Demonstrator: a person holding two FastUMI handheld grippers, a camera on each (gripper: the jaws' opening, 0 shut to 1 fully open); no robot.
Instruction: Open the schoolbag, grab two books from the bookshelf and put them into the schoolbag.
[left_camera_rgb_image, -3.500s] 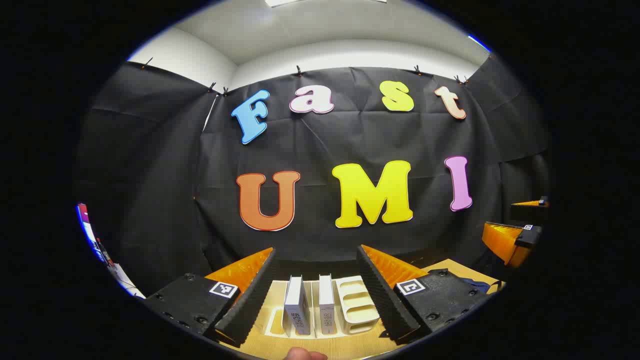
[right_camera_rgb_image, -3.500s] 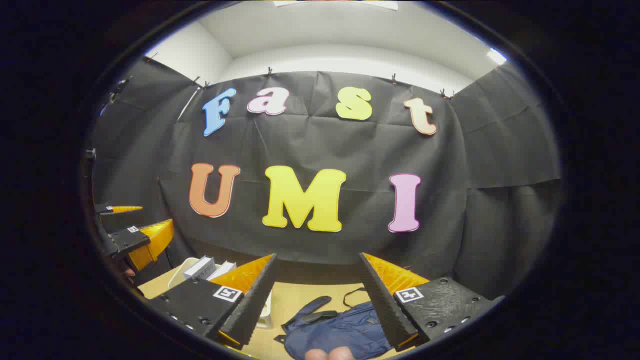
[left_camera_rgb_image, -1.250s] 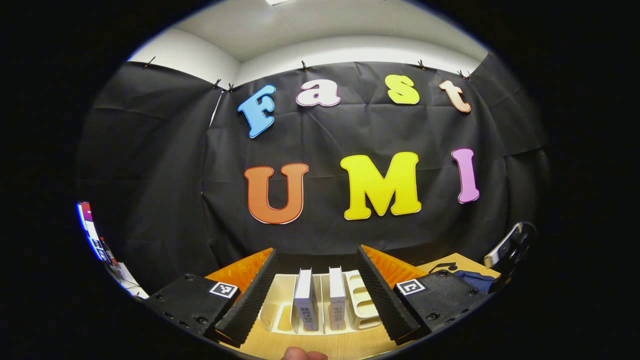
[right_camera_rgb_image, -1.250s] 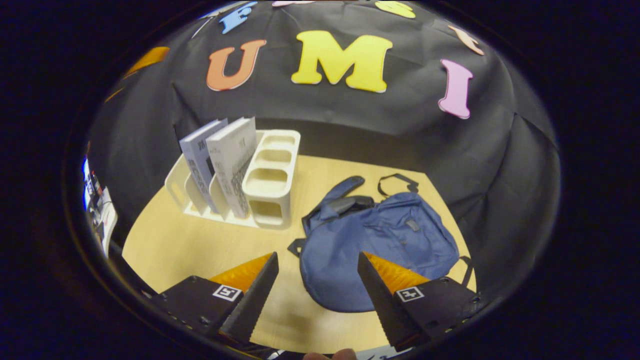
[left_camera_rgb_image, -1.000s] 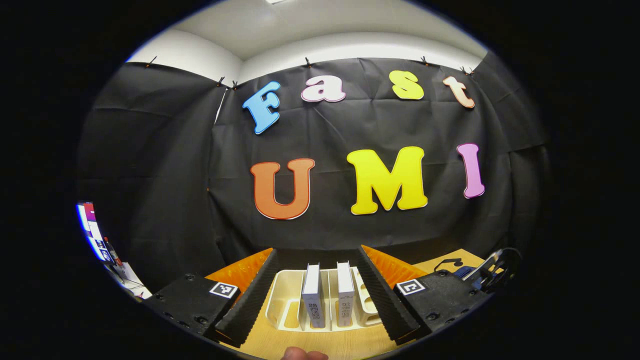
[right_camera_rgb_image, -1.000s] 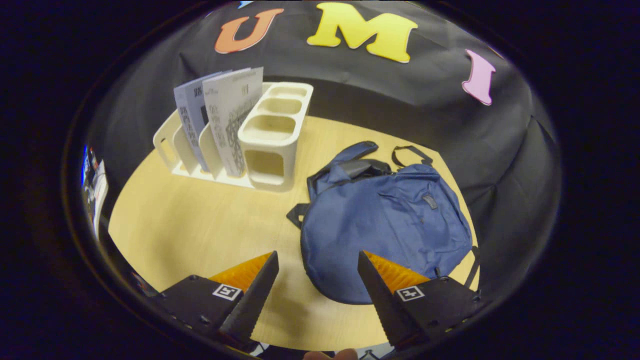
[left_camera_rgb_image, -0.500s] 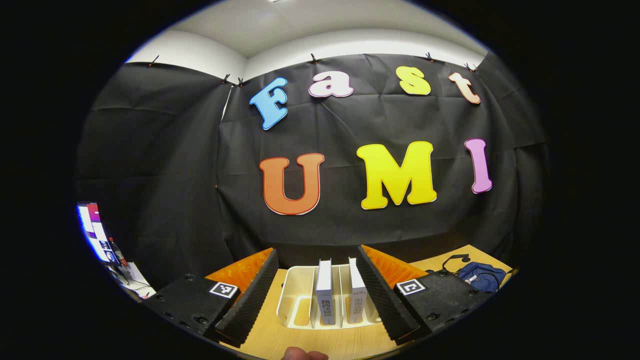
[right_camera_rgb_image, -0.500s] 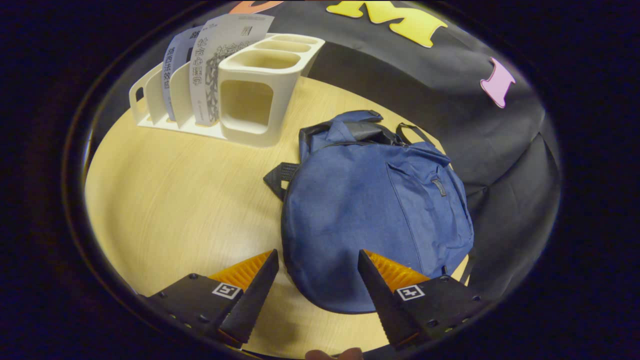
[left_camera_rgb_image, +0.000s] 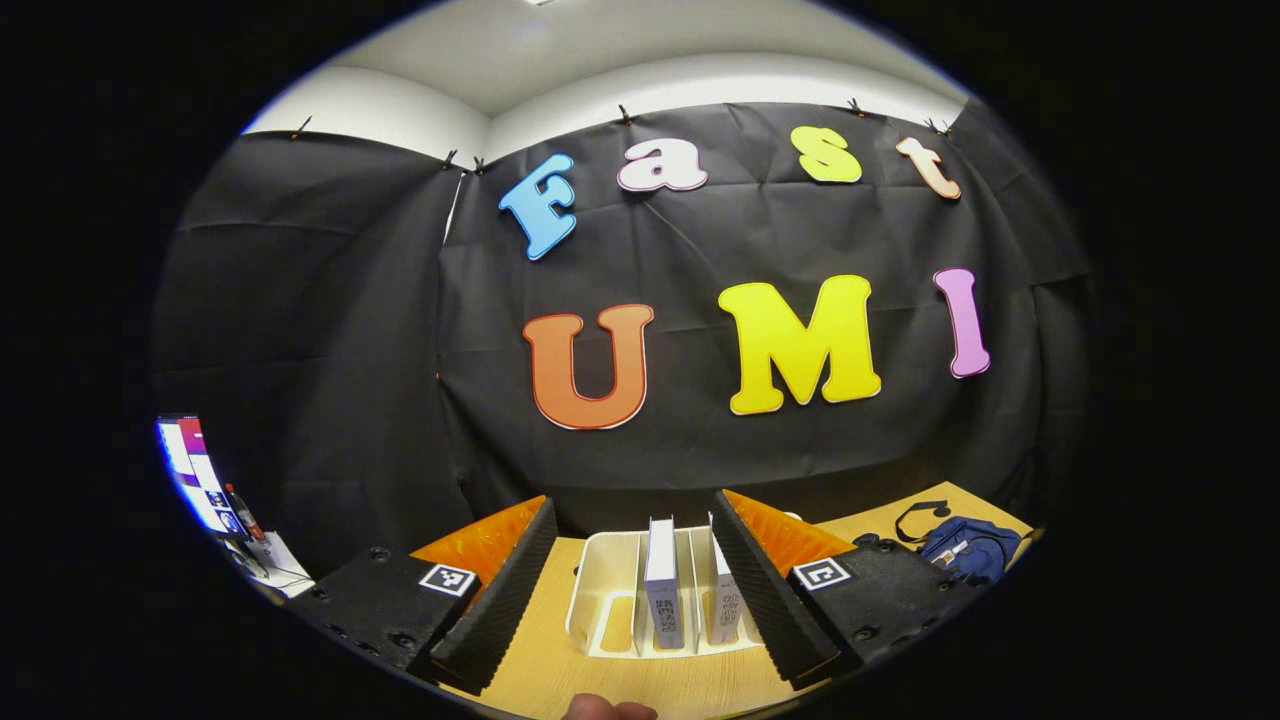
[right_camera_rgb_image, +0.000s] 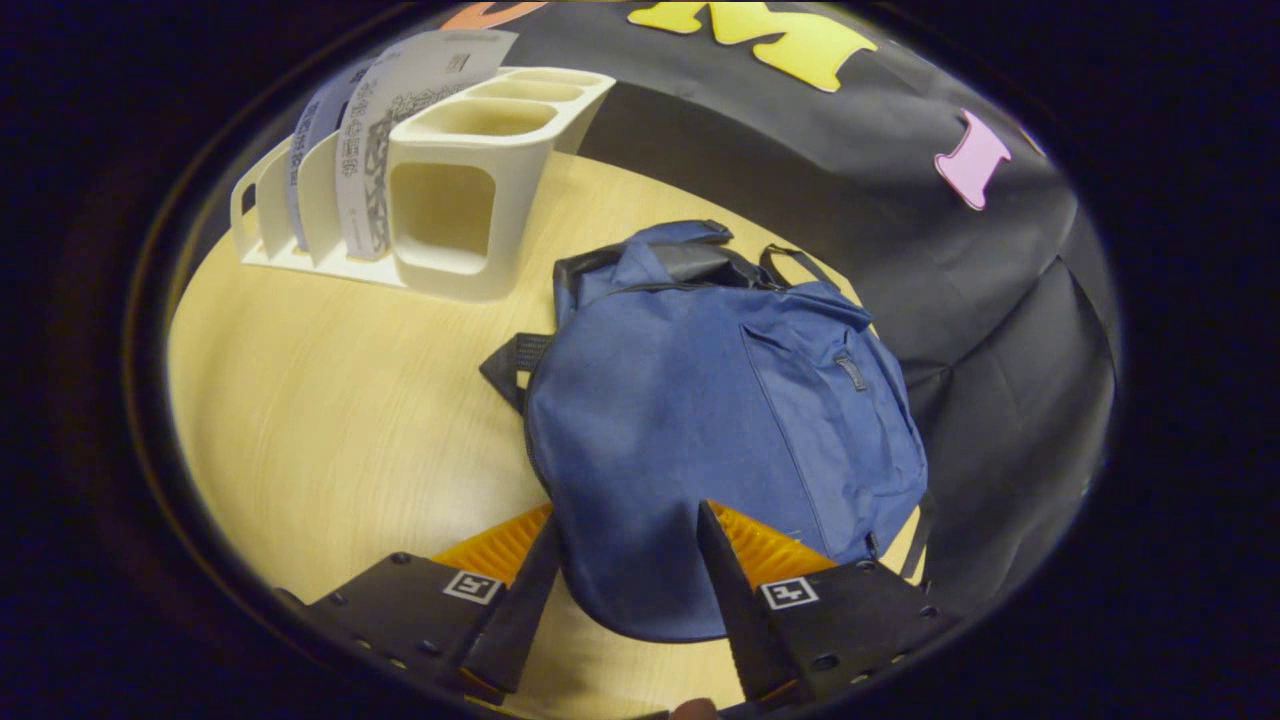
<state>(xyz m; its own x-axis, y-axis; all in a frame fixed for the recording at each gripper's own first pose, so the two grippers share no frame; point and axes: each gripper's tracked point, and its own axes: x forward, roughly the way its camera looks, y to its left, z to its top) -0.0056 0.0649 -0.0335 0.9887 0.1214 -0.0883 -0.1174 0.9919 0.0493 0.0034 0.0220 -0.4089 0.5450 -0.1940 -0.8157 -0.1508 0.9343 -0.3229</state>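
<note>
Pale wood-grain tabletop (right_camera_rgb_image: 330, 400) carries all the task items; black cloth hangs behind its far edge.

Right gripper view: the blue fabric schoolbag (right_camera_rgb_image: 720, 420) lies flat on the right half of the table, its top end with black straps and carry loop pointing to the far side. Main zip appears closed; a small front pocket zip shows on its right part. The cream plastic bookshelf rack (right_camera_rgb_image: 450, 200) stands at the far left of the table, just apart from the bag's top corner. Two books (right_camera_rgb_image: 385, 120) with pale covers stand upright in its slots, side by side, left of the rack's three open box compartments.

Right gripper (right_camera_rgb_image: 628, 575): fingers spread, released, straddling the near rounded edge of the schoolbag. Whether the fingertips touch the fabric cannot be told; nothing is pinched between them.

Left gripper view: the left gripper (left_camera_rgb_image: 635, 575) is held level above the table, fingers wide apart and released, holding nothing. Between them, farther off, sit the rack (left_camera_rgb_image: 610, 600) and the two upright books (left_camera_rgb_image: 662, 580), spines toward the camera. The schoolbag (left_camera_rgb_image: 965, 550) shows at far right on the table.
</note>
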